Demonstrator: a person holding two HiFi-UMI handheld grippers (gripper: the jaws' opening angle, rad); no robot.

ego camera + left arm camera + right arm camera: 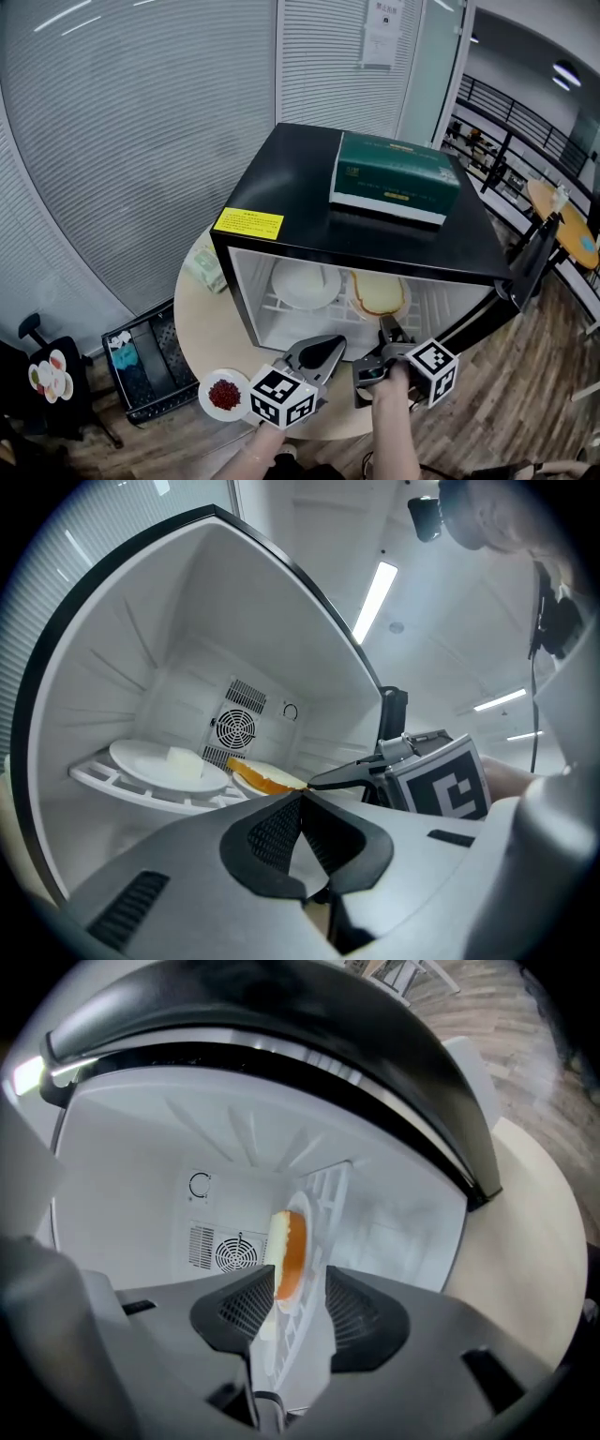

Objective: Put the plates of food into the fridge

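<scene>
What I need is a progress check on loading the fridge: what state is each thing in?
fridge door: swung open.
white plate: inside, on the shelf.
plate of bread: inside, on the shelf.
plate of red food: outside, on the round table.
right gripper: open, the bread plate's rim between its jaws.
left gripper: shut, empty.
green box: closed, atop the fridge.

Plate of toast (308, 1215) on fridge shelf (330, 1185), rim between parted tongs (298, 1281).
</scene>
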